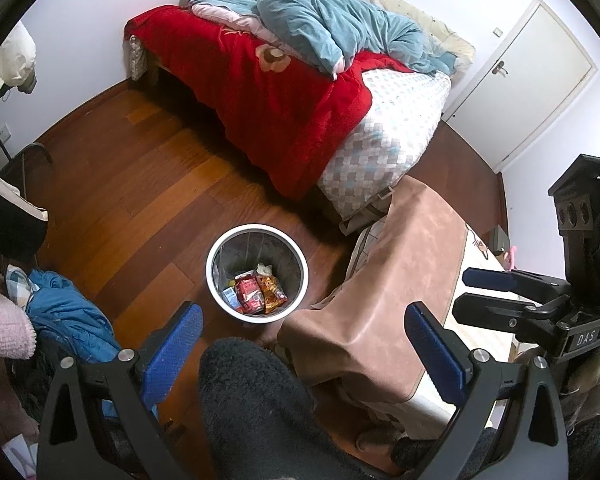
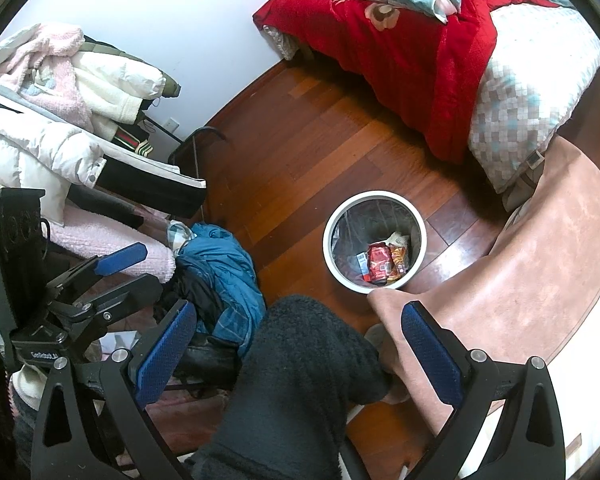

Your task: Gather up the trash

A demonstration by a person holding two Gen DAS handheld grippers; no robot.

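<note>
A round white-rimmed trash bin point(image 1: 212, 276) stands on the wood floor, also in the right wrist view point(image 2: 328, 256). Inside it lie a red wrapper point(image 1: 249, 292), an orange snack wrapper point(image 1: 272, 294) and a small blue-white packet point(image 1: 231, 295); the red wrapper also shows in the right wrist view point(image 2: 380, 262). My left gripper point(image 1: 304, 344) is open and empty, high above the floor, short of the bin. My right gripper point(image 2: 296, 350) is open and empty too; it shows at the right of the left wrist view point(image 1: 484, 294).
A bed point(image 1: 396, 136) with a red blanket point(image 1: 268, 104) stands beyond the bin. A table under a pinkish cloth point(image 1: 396, 280) is at the right. A clothes pile point(image 2: 60, 128) and a blue jacket point(image 2: 224, 264) are at the left. The person's dark-clad leg point(image 2: 296, 380) is below.
</note>
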